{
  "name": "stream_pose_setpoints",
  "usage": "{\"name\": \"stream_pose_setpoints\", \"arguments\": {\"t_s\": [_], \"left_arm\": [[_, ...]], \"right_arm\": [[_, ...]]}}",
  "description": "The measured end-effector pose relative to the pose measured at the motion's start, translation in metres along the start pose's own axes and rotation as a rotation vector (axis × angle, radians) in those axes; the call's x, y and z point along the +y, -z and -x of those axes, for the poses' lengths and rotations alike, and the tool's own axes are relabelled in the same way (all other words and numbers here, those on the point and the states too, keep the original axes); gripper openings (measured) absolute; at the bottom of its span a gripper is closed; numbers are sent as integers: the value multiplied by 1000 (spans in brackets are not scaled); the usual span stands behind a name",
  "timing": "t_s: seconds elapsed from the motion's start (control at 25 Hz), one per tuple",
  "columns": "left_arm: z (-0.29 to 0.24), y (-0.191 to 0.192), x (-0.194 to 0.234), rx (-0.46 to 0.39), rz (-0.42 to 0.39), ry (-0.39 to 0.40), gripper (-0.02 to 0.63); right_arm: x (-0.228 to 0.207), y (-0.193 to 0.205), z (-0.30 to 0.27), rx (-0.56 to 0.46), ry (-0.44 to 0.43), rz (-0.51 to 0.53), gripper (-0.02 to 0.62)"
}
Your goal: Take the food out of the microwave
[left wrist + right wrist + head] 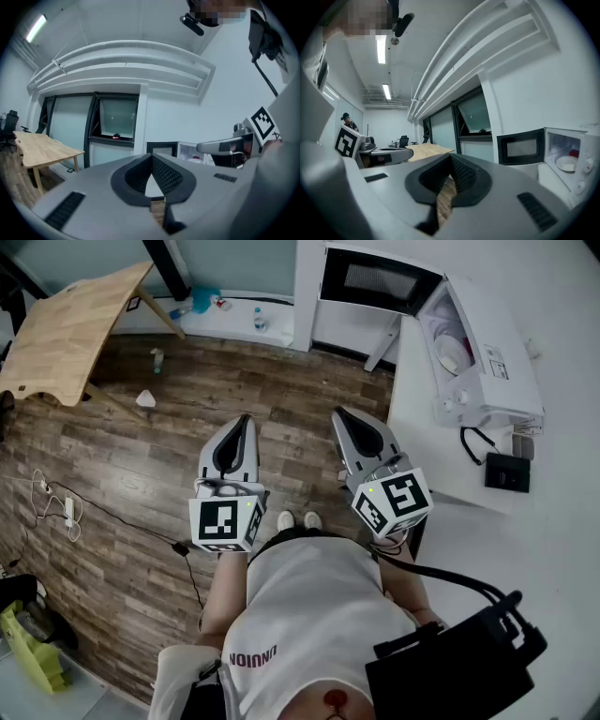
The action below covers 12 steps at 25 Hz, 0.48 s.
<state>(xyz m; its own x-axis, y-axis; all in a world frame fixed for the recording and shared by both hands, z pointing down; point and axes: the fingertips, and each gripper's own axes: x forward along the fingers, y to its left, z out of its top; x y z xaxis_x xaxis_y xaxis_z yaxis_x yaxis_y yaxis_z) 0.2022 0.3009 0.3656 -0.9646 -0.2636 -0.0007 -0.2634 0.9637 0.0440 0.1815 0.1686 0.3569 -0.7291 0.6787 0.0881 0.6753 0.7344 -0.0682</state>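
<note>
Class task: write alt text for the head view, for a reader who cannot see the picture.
Seen from above, a person holds a left tool and a right tool, both shut and empty, level over a wooden floor. To the right, a microwave stands on a white table, its door swung open and a white dish inside.

Left gripper: I have it over the wood floor, jaws together, nothing in them.
Right gripper: alongside, jaws together, near the white tabletop's left edge.
Microwave: on that tabletop, with its door swung open past the edge.
White dish: inside the microwave.
Small black box: on the tabletop, just nearer me than the microwave.
</note>
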Motion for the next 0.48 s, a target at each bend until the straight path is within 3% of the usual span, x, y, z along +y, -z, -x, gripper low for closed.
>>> {"name": "stream_pose_setpoints", "arguments": {"t_s": [0.48], "left_arm": [[-3, 3, 0, 13, 5, 27, 14]], "right_arm": [[1, -1, -1, -4, 18, -1, 21]]}}
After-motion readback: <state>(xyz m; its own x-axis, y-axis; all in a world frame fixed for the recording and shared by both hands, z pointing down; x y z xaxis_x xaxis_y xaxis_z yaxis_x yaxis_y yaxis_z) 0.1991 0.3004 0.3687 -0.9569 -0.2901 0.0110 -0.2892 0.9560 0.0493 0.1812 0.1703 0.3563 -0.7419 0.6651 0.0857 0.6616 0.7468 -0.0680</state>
